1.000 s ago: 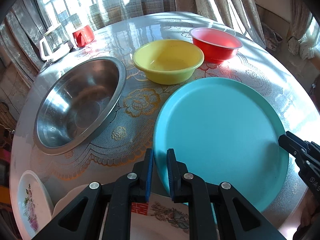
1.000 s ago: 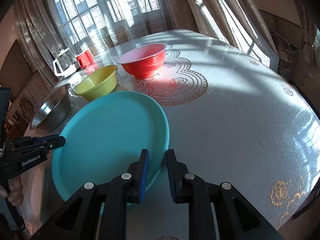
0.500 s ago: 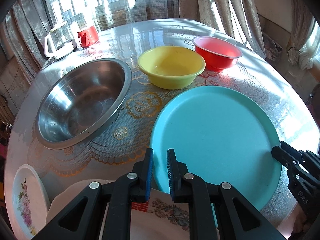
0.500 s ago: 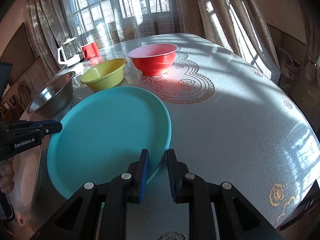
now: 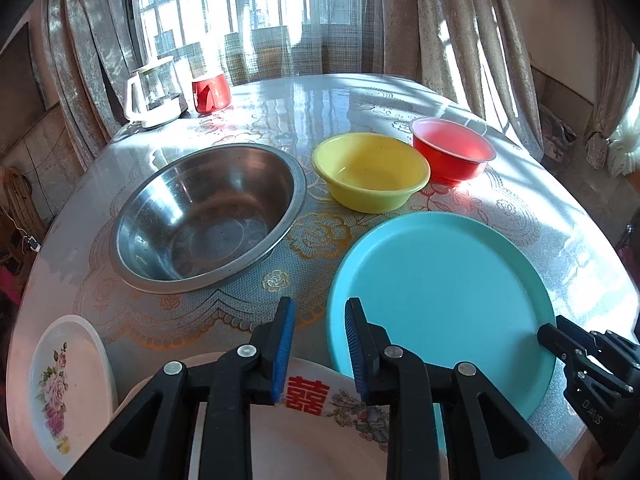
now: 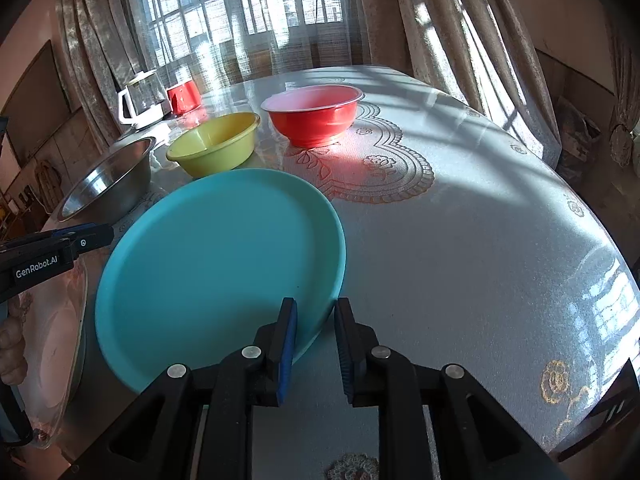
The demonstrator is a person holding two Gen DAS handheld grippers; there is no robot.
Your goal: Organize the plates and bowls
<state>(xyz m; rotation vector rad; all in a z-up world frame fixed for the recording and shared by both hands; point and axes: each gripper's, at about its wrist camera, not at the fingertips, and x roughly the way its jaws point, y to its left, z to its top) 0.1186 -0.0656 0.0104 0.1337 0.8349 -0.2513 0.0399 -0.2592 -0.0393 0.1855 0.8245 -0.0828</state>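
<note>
A large teal plate (image 5: 440,300) (image 6: 220,264) lies low over the table's near side. My right gripper (image 6: 316,312) is shut on its near right rim; its tip (image 5: 548,332) also shows in the left wrist view. The jaws of my left gripper (image 5: 320,312) are opening. The plate's left rim stands in the gap and the blue pads are off it. This gripper's tip (image 6: 92,236) shows at the left of the right wrist view. Beyond the plate stand a steel bowl (image 5: 208,220), a yellow bowl (image 5: 370,172) and a red bowl (image 5: 452,152).
A white plate with a red character (image 5: 308,432) lies under my left gripper. A floral plate (image 5: 68,380) sits at the near left edge. A glass kettle (image 5: 154,92) and a red mug (image 5: 210,92) stand at the far left. The patterned tablecloth (image 6: 460,240) stretches right.
My left gripper's jaws have parted and let go of the teal plate's rim, and the left hand has lifted back a little. The right gripper keeps its grip on the plate.
</note>
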